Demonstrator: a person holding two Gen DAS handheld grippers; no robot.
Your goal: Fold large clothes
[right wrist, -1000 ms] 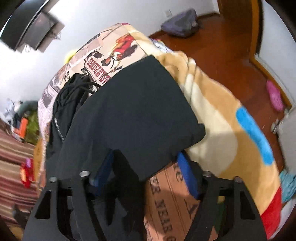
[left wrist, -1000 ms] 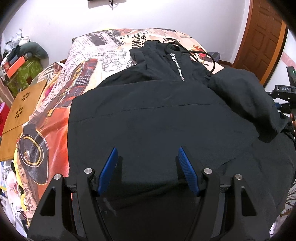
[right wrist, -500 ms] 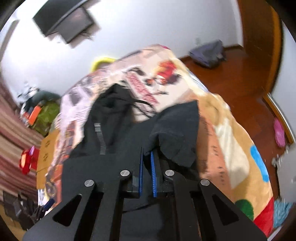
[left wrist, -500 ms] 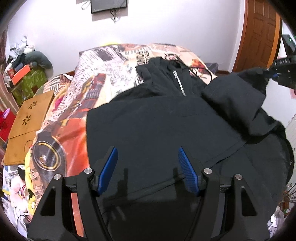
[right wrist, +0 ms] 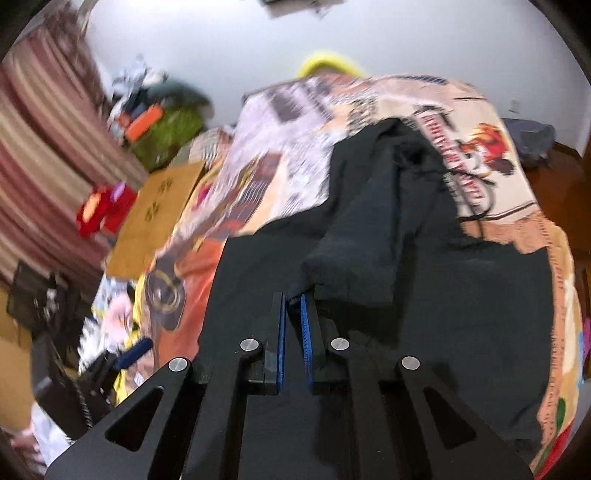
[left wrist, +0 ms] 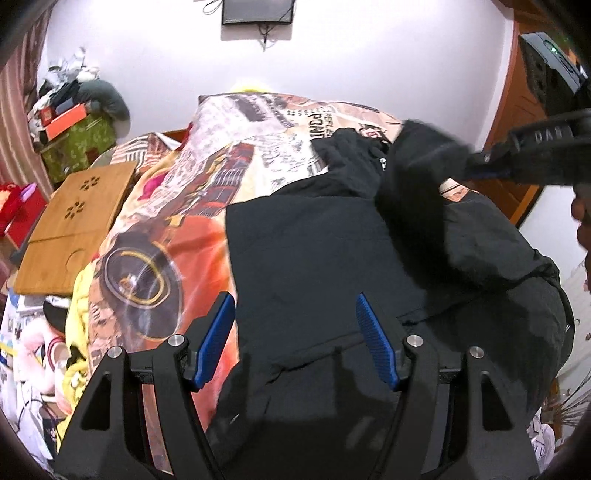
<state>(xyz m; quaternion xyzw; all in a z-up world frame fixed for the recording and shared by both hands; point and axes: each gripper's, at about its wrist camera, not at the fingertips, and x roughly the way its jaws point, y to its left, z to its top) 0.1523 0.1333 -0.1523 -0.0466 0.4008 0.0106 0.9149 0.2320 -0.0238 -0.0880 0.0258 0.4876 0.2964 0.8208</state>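
Observation:
A large black zip hoodie [left wrist: 314, 258] lies spread on a bed with a printed blanket [left wrist: 177, 236]. My left gripper [left wrist: 295, 328] is open and empty, hovering over the hoodie's lower left part. My right gripper [right wrist: 292, 314] is shut on the black sleeve [right wrist: 362, 258] and holds it lifted above the hoodie's body [right wrist: 461, 314]. In the left wrist view the right gripper [left wrist: 480, 166] shows at the upper right with the sleeve [left wrist: 417, 173] hanging from it. The hood and zip [left wrist: 382, 162] lie at the far end.
A wooden lap table [left wrist: 74, 221] lies left of the bed, with red boxes [left wrist: 14, 210] and a cluttered green stand [left wrist: 77, 136] beyond. Clutter fills the floor at lower left [left wrist: 33, 350]. A wooden door [left wrist: 524, 110] stands at the right. A screen hangs on the wall [left wrist: 258, 11].
My right gripper closed on the sleeve, lifted it off the bed's right side and carried it leftward over the hoodie's body. My left gripper stayed open and drew back a little.

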